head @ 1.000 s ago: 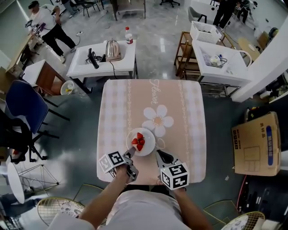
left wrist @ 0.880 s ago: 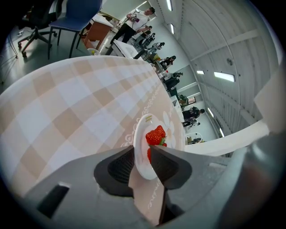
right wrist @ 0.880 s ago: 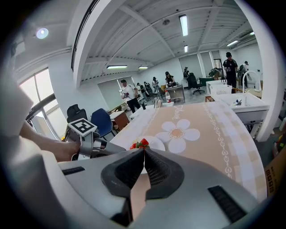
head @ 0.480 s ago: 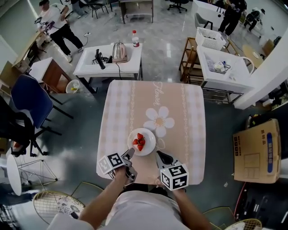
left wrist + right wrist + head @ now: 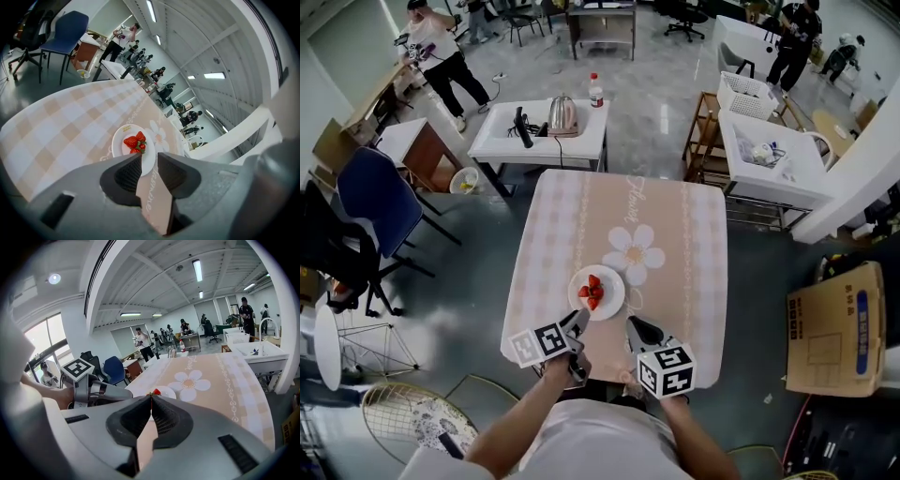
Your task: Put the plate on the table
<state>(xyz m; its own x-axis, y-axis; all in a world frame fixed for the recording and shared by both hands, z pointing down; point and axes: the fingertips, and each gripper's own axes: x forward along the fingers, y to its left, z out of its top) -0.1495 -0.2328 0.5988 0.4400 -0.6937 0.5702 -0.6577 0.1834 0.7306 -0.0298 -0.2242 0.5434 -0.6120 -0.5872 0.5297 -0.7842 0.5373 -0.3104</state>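
Observation:
A white plate (image 5: 596,292) with a few red strawberries (image 5: 591,291) rests on the pink checked tablecloth (image 5: 675,244), near the table's front edge and just left of a printed white flower. My left gripper (image 5: 578,322) hovers just short of the plate's near rim, jaws slightly open with nothing between them; in the left gripper view the plate (image 5: 123,140) lies just beyond my left gripper (image 5: 149,163). My right gripper (image 5: 632,324) sits at the plate's near right, apart from it. In the right gripper view my right gripper (image 5: 151,405) is shut and empty, hiding most of the plate (image 5: 168,392).
Beyond the table stands a white side table (image 5: 497,142) with a kettle (image 5: 562,114) and a bottle (image 5: 596,91). A blue chair (image 5: 370,192) is at the left, a cardboard box (image 5: 830,328) on the floor at the right, a white basket (image 5: 750,94) far right. People stand further back.
The head view has shifted, so the table sits a little farther right and more of the room shows. The plate and both grippers keep their places relative to each other.

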